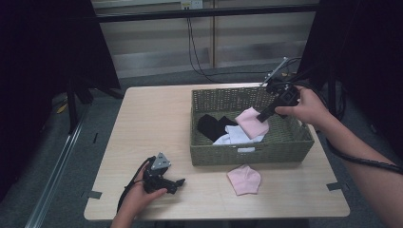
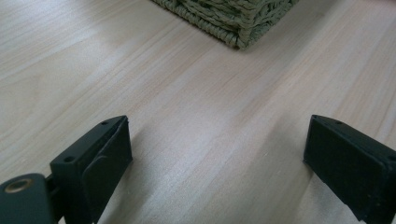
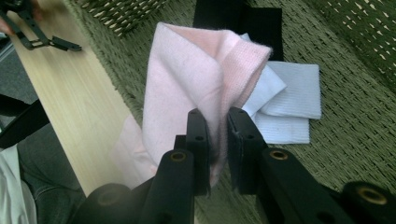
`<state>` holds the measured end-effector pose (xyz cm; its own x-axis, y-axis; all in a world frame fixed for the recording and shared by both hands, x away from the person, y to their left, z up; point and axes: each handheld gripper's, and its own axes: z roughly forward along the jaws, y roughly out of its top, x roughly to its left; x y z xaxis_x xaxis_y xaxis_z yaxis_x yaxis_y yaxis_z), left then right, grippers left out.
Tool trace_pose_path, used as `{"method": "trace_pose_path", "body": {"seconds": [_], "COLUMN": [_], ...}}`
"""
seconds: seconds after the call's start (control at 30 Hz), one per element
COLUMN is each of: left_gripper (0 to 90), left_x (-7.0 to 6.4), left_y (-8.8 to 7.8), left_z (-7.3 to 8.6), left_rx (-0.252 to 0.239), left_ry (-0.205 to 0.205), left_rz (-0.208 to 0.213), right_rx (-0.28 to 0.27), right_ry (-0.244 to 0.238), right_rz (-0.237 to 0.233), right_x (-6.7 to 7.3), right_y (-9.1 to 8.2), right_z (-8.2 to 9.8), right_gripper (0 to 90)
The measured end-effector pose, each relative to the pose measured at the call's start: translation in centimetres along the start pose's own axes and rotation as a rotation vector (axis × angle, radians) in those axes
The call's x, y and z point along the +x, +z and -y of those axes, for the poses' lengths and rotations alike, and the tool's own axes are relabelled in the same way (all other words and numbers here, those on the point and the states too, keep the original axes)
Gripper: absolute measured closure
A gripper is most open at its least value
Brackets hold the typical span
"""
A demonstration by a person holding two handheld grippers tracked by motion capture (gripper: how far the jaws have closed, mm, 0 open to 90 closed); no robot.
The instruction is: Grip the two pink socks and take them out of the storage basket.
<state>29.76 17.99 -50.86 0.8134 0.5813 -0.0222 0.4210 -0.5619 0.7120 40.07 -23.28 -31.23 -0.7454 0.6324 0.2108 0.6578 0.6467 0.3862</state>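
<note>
Pink cloth [image 3: 187,88] pinched in right gripper [image 3: 218,140], hanging lengthwise

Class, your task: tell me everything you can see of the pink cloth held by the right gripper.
The pink cloth is soft, fuzzy pale fabric, folded over so a deeper pink inner face shows at its top. The right gripper pinches its lower part between both black fingers, and it hangs lifted above the woven green basket, over the white cloth and black cloth lying inside.

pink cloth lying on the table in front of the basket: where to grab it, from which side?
Take the pink cloth by its near, wider edge, coming from above at a low angle. It lies flat, and the basket crowds its far tip. The left gripper is open.
</note>
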Motion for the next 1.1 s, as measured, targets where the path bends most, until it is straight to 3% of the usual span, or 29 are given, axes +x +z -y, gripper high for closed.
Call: {"method": "trace_pose_path", "body": {"seconds": [0.5,1.1], "left_gripper": [7.1,7.1], "left_x": [0.0,0.0], "left_y": [0.0,0.0], "left_z": [0.0,0.0], "left_rx": [0.000,-0.002], "left_ry": [-0.001,-0.002], "left_rz": [0.000,-0.001], "right_rx": [0.001,0.014], "right_ry": [-0.050,-0.145], "right_rz": [-0.020,-0.089], "right_x": [2.2,5.9], "right_y": [-1.8,-0.6], "right_z": [0.7,2.5], "right_gripper": [79.9,79.7]}}
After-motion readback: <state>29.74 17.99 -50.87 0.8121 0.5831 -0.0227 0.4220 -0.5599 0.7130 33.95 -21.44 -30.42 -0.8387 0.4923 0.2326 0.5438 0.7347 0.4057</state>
